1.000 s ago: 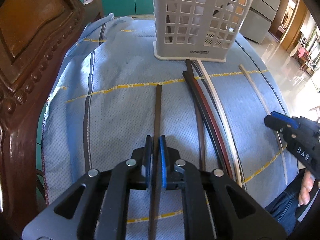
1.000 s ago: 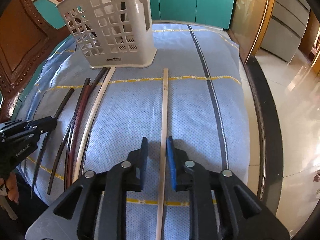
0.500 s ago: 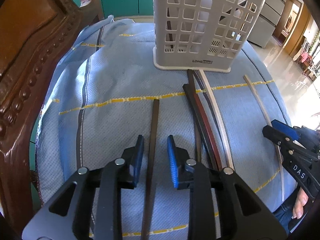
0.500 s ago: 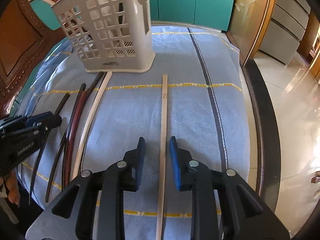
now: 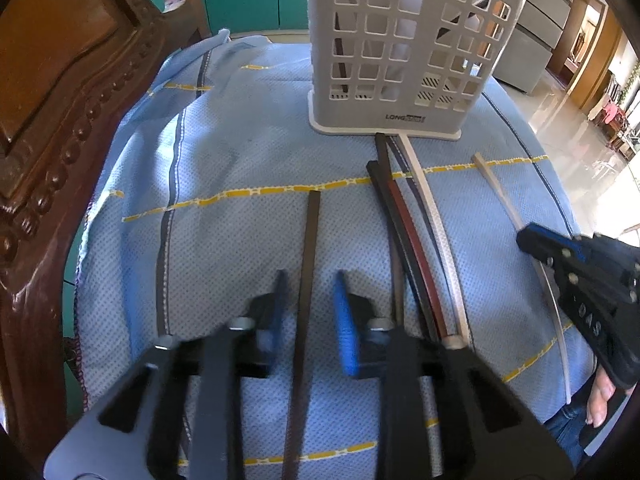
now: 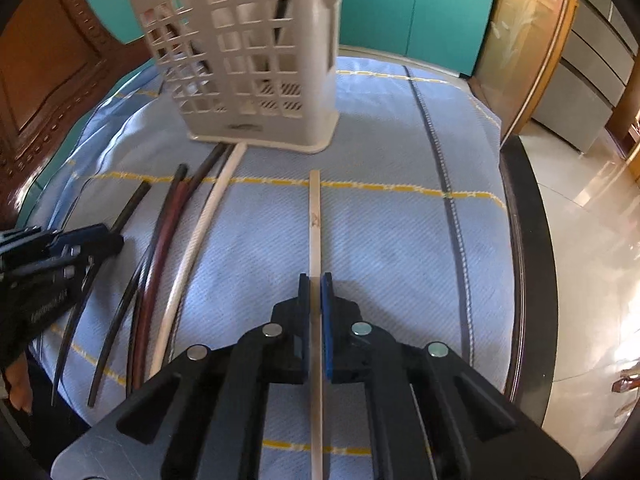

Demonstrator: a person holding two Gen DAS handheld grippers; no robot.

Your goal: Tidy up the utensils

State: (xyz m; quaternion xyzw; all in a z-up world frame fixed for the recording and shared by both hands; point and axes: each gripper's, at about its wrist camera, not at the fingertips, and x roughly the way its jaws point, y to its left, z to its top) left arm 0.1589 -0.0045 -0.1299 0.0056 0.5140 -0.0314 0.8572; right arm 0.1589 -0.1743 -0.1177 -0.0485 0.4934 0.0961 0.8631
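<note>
Your right gripper (image 6: 315, 280) is clenching the pale wooden chopstick (image 6: 315, 216), its pads pressing on both sides of the stick after just closing in. You are taking it near its close end, so most of its length is reaching out toward the far side, where the white slotted utensil holder (image 6: 256, 60) is standing on the blue cloth (image 6: 400, 220). That looks a sensible grip for tipping the stick upright and dropping it into the holder from above.

Your left gripper (image 5: 309, 304) is straddling the dark brown chopstick (image 5: 310, 240), and its blurred jaws have just been closing in. They are not yet touching the stick; a gap is showing on each side, so nothing is held there. The stick is lying lengthwise between the pads, which is why you are lining the tool up along it.

Between the two tools, a bundle of dark, red-brown and white chopsticks (image 5: 408, 232) is lying on the cloth, its far ends touching the holder's base. A few sticks are already standing inside the holder, seen through its slots. So the task is looking partly done, with several pieces still waiting.

A carved wooden chair back (image 5: 60, 100) is rising at the far left, close to the cloth's edge. You are working both tools tilted steeply downward, probably so each thin stick can be pinched straight off the soft cloth.
</note>
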